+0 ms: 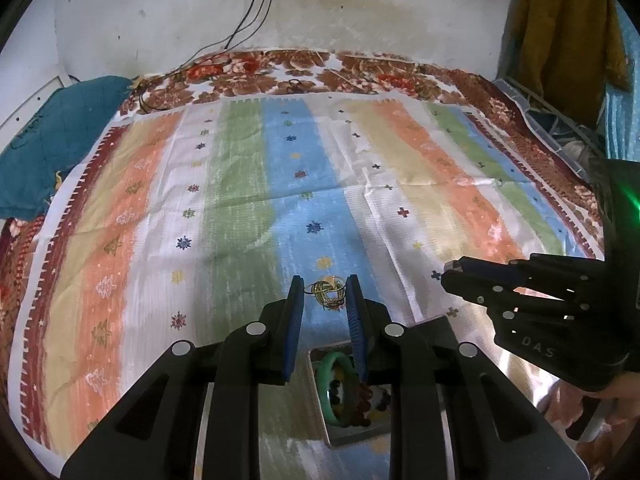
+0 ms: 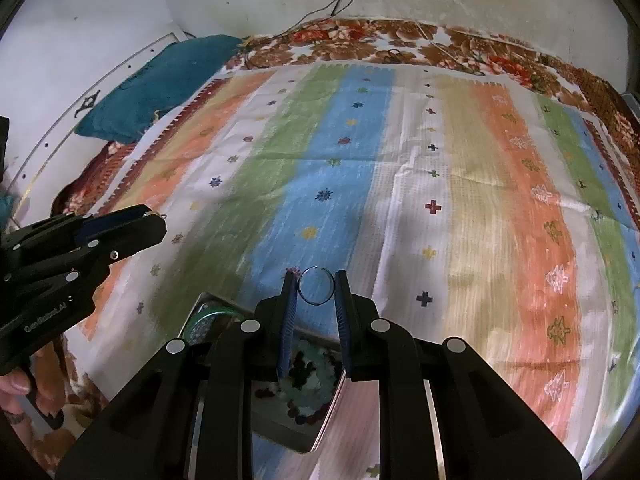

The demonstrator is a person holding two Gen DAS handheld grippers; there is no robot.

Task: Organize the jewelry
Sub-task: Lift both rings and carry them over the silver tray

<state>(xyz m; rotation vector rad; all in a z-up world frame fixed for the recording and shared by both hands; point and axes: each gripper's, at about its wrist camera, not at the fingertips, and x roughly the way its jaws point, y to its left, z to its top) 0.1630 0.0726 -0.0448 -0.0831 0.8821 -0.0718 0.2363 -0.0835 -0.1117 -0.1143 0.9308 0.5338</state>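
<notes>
In the left wrist view my left gripper (image 1: 325,291) is shut on a small tangle of thin gold and green bangles (image 1: 327,293), held above the striped cloth. Below it a steel tray (image 1: 320,396) holds a green bangle (image 1: 326,384) and dark bead bracelets (image 1: 370,400). In the right wrist view my right gripper (image 2: 316,285) is shut on a thin dark ring-shaped bangle (image 2: 316,285), held above the same steel tray (image 2: 326,420), which holds green and dark beads (image 2: 308,372). Each gripper shows in the other's view: the right (image 1: 452,274), the left (image 2: 154,220).
A striped cloth (image 1: 248,184) covers a floral bedspread (image 1: 280,68). A teal pillow (image 1: 56,136) lies at the far left. Cables (image 1: 256,8) hang down the wall behind. Clothes (image 1: 568,28) hang at the right. My hands show at the frame edges.
</notes>
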